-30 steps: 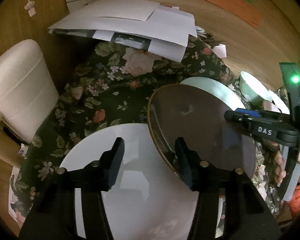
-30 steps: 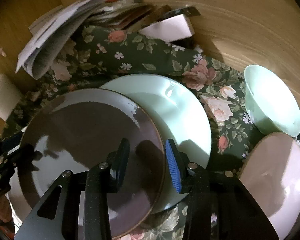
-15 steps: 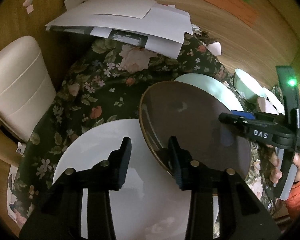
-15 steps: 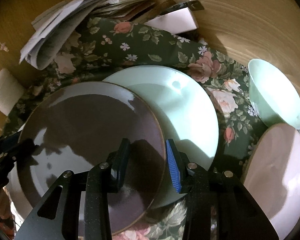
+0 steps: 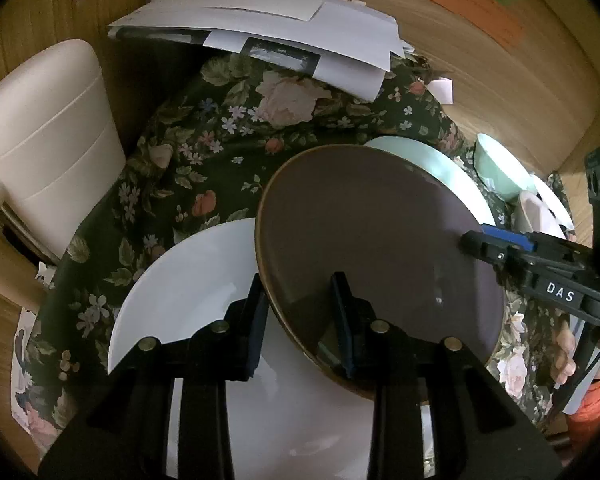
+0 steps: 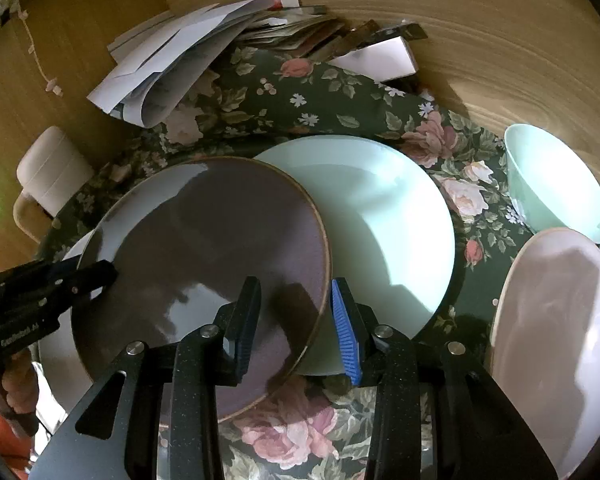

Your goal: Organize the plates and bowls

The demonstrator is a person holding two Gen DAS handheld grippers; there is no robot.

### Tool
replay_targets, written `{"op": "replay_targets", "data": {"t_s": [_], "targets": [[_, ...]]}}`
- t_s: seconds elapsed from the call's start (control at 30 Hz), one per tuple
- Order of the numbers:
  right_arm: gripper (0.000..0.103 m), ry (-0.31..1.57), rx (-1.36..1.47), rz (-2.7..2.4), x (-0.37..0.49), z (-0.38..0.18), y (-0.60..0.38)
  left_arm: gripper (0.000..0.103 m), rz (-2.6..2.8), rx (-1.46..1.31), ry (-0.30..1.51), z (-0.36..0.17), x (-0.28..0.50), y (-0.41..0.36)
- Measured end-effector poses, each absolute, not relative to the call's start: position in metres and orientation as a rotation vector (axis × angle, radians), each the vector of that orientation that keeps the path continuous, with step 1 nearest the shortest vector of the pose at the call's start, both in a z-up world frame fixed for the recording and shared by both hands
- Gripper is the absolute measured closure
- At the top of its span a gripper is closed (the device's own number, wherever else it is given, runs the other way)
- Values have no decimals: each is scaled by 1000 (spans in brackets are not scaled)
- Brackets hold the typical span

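The brown plate (image 5: pixel 380 240) hides part of the white plate (image 5: pixel 188 280) and most of the green plate (image 5: pixel 456 176).

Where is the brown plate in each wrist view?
Left wrist: brown plate sits centre-right, its near rim between this claw's fingers.
Right wrist: brown plate sits centre-left, its right rim between this claw's fingers.
Shared landmark: the mint plate partly under it, on its far side.
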State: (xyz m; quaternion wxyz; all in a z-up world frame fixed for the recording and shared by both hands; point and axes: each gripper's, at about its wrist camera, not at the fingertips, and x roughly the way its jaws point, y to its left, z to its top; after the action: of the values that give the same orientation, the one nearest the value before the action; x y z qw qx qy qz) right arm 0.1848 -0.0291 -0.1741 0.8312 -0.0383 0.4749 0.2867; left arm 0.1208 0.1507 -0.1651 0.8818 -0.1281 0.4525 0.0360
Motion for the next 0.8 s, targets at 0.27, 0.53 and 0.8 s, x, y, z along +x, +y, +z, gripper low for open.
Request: {"op": "replay_targets", "data": {"t_s": [0.27, 0.53, 0.8], "targets": [[71, 1028, -60, 651, 196, -182, -23, 71, 88, -266, 947, -169, 126, 153], [75, 1015, -39, 661, 196, -180, -26, 71, 117, -245, 937, -167, 125, 150], [75, 989, -39, 618, 183, -173, -34, 71, 118, -251, 941, -164, 126, 146]]}}
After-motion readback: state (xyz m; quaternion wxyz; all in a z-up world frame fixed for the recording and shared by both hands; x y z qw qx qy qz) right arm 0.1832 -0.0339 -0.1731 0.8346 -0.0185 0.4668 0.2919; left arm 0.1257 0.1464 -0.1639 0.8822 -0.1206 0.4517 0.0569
